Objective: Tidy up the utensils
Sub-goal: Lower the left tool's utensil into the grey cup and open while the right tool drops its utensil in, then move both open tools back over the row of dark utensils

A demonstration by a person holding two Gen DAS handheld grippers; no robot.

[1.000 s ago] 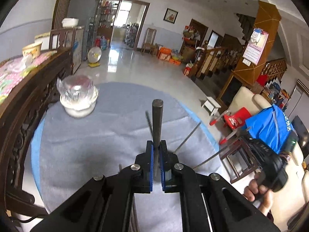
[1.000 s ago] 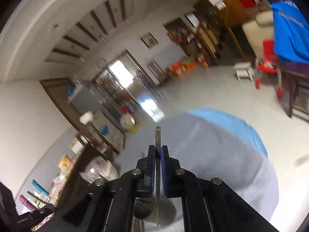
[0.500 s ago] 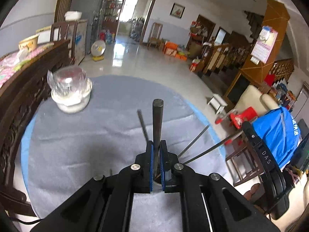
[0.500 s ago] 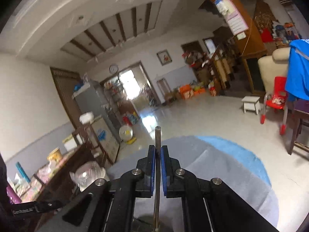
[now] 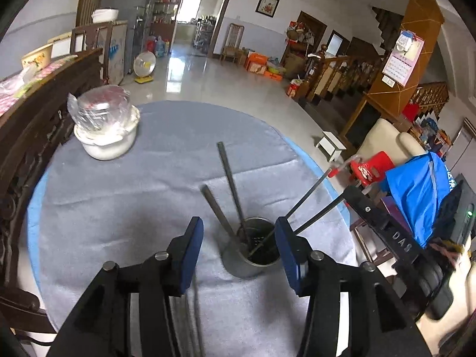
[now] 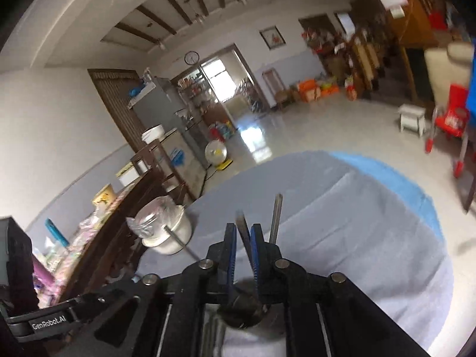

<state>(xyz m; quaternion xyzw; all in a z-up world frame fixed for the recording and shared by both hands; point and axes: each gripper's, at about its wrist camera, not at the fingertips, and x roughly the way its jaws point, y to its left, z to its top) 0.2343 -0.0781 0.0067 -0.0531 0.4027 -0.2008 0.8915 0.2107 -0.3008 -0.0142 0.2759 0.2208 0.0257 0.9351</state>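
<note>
A metal utensil cup (image 5: 253, 255) stands on the grey cloth (image 5: 142, 196). Two dark handles (image 5: 230, 178) and two thin chopsticks (image 5: 312, 190) lean out of it. My left gripper (image 5: 239, 227) hovers just above, its jaws opening wide either side of the cup and touching nothing. In the right wrist view the cup (image 6: 244, 312) lies under my right gripper (image 6: 243, 229). Its jaws are opening, and a flat handle (image 6: 243, 233) leans loosely in the narrow gap between them. A second handle (image 6: 276, 217) stands just to the right.
A white pot topped by a plastic-wrapped bowl (image 5: 104, 131) sits at the cloth's far left, also seen as the pot (image 6: 166, 232). A dark carved wooden sideboard (image 5: 38, 136) borders the table's left. The right gripper's black body (image 5: 386, 232) hangs at the table's right edge.
Both grippers were shut on upright handles; now both have opened and dropped lower over the cup. The dark handle the left one held now stands in the cup.
</note>
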